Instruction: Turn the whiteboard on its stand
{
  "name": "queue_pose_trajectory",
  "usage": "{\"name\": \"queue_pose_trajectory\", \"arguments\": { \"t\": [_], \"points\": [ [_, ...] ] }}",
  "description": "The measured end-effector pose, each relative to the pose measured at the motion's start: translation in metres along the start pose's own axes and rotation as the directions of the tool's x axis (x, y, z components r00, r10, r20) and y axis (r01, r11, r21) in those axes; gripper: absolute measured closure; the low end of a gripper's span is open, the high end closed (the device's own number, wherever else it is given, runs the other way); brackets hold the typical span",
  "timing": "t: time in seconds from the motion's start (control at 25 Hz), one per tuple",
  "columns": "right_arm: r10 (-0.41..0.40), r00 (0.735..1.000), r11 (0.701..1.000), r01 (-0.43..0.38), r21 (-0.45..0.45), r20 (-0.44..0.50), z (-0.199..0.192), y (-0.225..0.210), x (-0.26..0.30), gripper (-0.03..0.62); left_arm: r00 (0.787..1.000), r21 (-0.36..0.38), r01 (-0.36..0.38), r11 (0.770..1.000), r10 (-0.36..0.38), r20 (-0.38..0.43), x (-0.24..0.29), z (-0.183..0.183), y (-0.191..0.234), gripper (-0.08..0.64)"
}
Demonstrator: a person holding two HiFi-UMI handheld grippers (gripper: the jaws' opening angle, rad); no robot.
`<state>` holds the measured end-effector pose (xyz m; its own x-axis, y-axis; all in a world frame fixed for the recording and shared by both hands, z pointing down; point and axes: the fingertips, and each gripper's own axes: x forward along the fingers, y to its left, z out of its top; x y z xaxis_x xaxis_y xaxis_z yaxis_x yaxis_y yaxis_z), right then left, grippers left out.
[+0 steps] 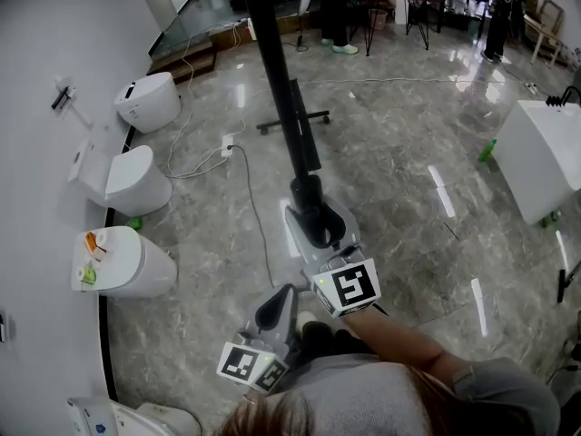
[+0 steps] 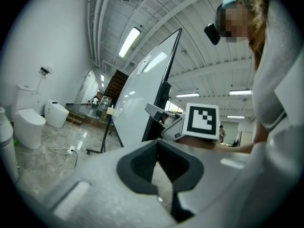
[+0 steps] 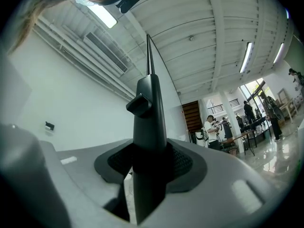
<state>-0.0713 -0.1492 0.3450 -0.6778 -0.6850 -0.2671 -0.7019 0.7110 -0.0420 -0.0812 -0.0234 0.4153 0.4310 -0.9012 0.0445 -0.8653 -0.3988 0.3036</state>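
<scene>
Seen edge-on in the head view, the whiteboard (image 1: 272, 71) is a dark bar running from the top down to my right gripper (image 1: 313, 218). In the right gripper view its black frame edge (image 3: 149, 108) stands upright between the pads, and my right gripper (image 3: 149, 164) is shut on it. The left gripper view shows the white board face (image 2: 137, 99) tilted, with the right gripper (image 2: 167, 122) at its edge. My left gripper (image 1: 277, 310) hangs lower, close to the person's body, away from the board. Its tips (image 2: 156, 144) meet with nothing between them.
Three white toilets (image 1: 136, 182) stand along the left wall. A power strip and cable (image 1: 227, 143) lie on the marble floor near the stand's foot (image 1: 295, 121). A white box (image 1: 545, 157) stands at the right. Tables and a person (image 1: 331, 7) are at the far end.
</scene>
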Motion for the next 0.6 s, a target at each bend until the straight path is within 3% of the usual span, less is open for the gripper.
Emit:
{"name": "queue_pose_trajectory", "arguments": {
  "t": [0.6],
  "points": [
    [0.06,0.998,0.998,-0.059,0.009,-0.021,0.008,0.009,-0.023,0.419,0.999,-0.004,-0.043,0.999,0.043,0.027,-0.019,-0.013,-0.03,0.563]
  ]
}}
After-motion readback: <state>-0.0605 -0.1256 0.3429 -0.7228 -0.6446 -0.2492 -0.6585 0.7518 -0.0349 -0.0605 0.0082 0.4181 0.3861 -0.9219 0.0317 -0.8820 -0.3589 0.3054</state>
